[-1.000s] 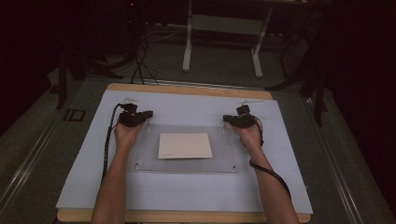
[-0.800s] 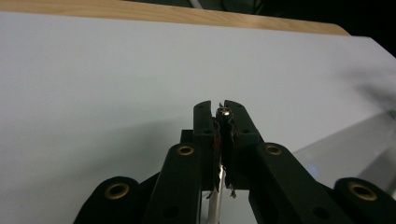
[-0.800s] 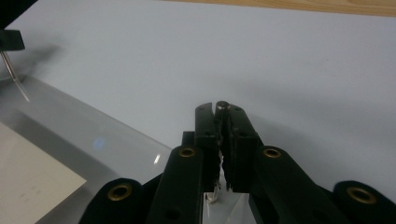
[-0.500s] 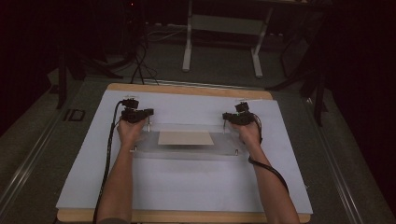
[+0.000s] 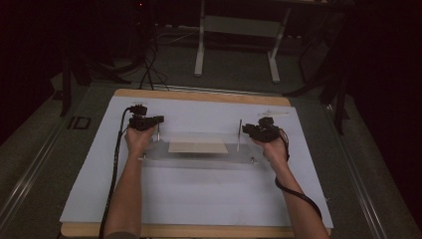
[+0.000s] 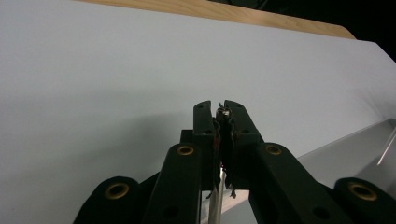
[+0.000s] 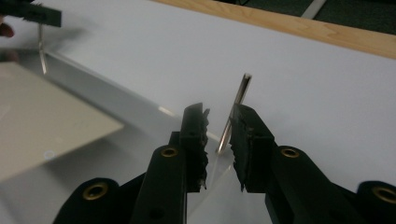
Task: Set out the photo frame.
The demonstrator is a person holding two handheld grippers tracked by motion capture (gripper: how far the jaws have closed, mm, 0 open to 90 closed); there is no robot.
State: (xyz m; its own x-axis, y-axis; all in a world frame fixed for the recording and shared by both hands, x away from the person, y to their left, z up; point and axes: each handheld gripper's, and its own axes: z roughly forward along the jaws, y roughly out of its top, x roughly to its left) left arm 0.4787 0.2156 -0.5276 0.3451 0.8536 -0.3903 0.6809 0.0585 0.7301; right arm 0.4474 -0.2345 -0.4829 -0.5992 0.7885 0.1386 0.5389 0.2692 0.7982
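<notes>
Clear acrylic plate [image 5: 199, 154] bears thin metal posts [image 7: 236, 109] and flat beige card [image 5: 198, 147].

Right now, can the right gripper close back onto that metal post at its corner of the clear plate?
Probably yes. The right gripper has just been opening, and the metal post stands between its jaws, nothing blocking. The left gripper is shut on its own post.

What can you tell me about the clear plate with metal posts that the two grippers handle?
The clear plate looks like acrylic, rectangular, tilted with its far edge raised above the white sheet. A beige card lies under or on it. Thin metal posts stand at its corners. The left gripper is shut on one post; the other post stands between the right gripper's just-opening jaws.
</notes>
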